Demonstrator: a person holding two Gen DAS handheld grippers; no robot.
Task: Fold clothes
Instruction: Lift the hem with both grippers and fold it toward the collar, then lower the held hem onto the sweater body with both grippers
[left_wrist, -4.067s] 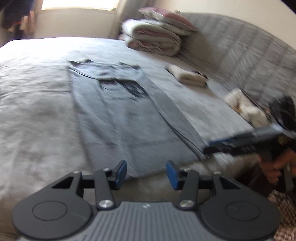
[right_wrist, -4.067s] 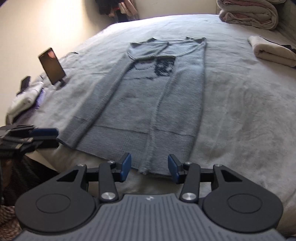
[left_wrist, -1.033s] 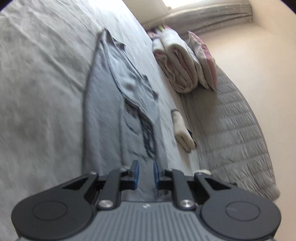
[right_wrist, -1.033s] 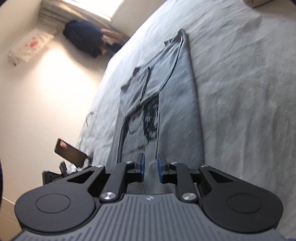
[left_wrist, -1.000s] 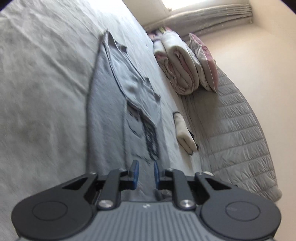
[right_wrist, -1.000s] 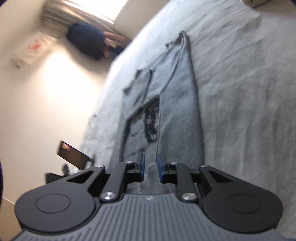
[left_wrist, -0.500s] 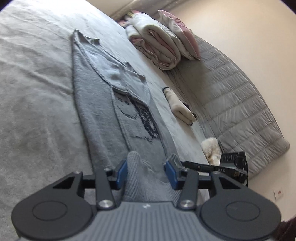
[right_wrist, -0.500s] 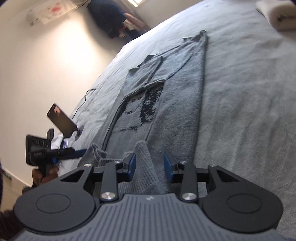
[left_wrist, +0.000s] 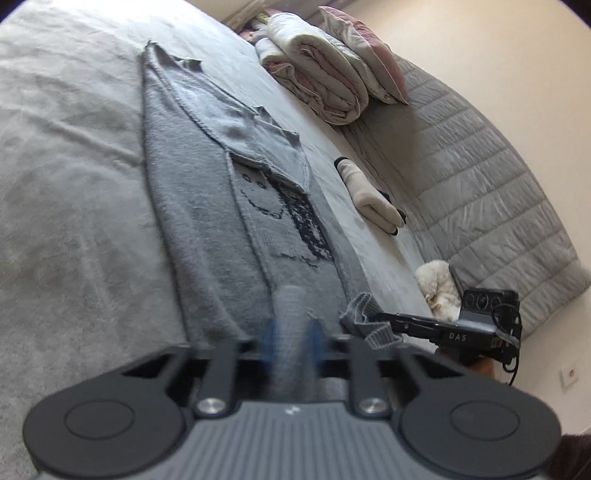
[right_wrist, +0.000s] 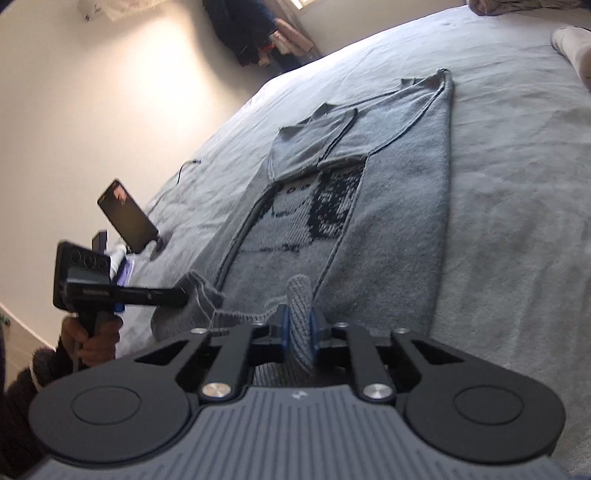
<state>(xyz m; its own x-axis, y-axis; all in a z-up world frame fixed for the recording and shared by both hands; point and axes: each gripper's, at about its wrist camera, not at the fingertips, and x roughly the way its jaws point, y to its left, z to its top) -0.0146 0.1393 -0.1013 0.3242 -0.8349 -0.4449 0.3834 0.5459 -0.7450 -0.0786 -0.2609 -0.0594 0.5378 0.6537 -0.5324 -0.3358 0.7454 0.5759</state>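
A soft, limp knitted sweater (right_wrist: 388, 206) is pinched at its ribbed hem, at six o'clock, by the clenched left claw (left_wrist: 291, 334) and right claw (right_wrist: 297, 326), whose jaws have just been closing on it.

Left claw (left_wrist: 291, 332): black two-finger claw with blue pads, tilted downward; its jaws have just been closing and now pinch a raised ridge of the grey knitted sweater (left_wrist: 207, 206) at its hem; pads blurred.
Right claw (right_wrist: 297, 325): same black build with blue pads, tilted downward; its jaws have just been closing and now clamp a fold of the sweater's ribbed hem.
Left hand (right_wrist: 92, 338): wrapped around the left claw's handle; dark fuzzy sleeve (right_wrist: 22, 398) at the wrist.
Right hand: barely visible behind its claw.
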